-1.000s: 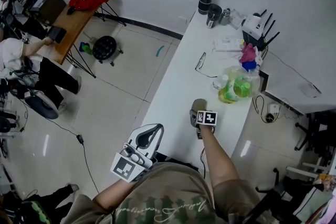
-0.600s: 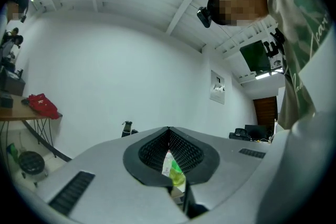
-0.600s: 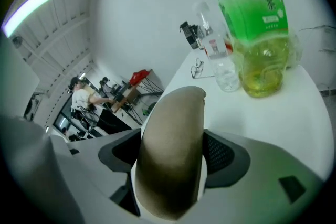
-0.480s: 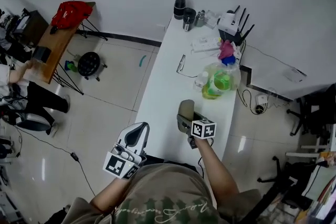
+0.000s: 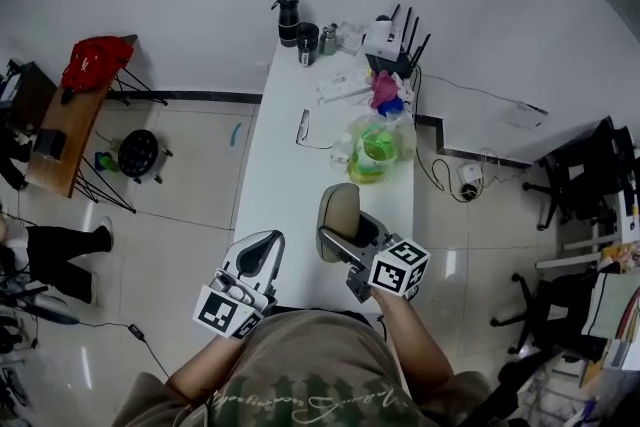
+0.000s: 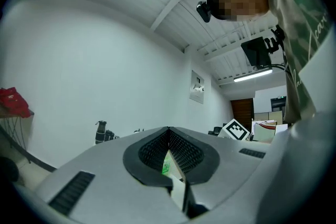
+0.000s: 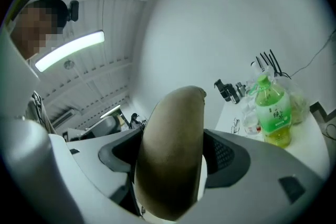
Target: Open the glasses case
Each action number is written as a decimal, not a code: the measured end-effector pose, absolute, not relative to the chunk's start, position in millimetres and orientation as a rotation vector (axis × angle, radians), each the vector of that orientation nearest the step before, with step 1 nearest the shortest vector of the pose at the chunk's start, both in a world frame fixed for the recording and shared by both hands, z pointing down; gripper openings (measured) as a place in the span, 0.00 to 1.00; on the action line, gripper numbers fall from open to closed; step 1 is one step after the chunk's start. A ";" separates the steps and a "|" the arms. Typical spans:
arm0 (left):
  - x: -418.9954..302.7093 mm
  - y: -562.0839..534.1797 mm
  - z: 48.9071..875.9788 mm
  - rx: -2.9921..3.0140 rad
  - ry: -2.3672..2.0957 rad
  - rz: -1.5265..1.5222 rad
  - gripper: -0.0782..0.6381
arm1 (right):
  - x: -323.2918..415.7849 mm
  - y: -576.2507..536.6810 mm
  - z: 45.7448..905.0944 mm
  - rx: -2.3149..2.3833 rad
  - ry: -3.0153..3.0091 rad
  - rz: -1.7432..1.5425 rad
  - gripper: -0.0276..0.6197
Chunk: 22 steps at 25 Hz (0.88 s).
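One tan rounded glasses case (image 7: 173, 128) (closed) clamped in right gripper (image 5: 340, 250); left gripper (image 5: 266, 243) clenched.

The case (image 5: 340, 210) sits in the right tool (image 5: 343, 241) above the near end of the bench (image 5: 278, 177). Behind it lie glasses (image 5: 303, 127), a bottle (image 5: 373, 153) to their right.

A long white worktop (image 5: 283, 190) carries glasses (image 5: 303, 127), a green bottle (image 5: 372, 155), a power strip (image 5: 345, 87), and a router (image 5: 385, 37) and black flask (image 5: 288, 20) at the far end.
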<state>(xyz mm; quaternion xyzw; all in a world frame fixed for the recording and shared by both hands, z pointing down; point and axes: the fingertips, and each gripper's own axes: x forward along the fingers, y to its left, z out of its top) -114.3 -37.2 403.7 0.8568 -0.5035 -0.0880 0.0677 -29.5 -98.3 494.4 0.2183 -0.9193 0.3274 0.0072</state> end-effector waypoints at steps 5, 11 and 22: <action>-87.6 -38.8 402.1 2.649 -1.399 -0.251 0.12 | -7.7 -80.4 443.9 0.673 -3.023 1.053 0.58; -52.2 -32.9 387.8 2.727 -1.230 -0.316 0.12 | 12.2 -56.7 399.2 0.631 -3.142 1.024 0.58; -23.5 -11.7 392.5 2.872 -0.978 -0.255 0.12 | 11.3 -47.5 382.6 0.618 -3.217 0.816 0.58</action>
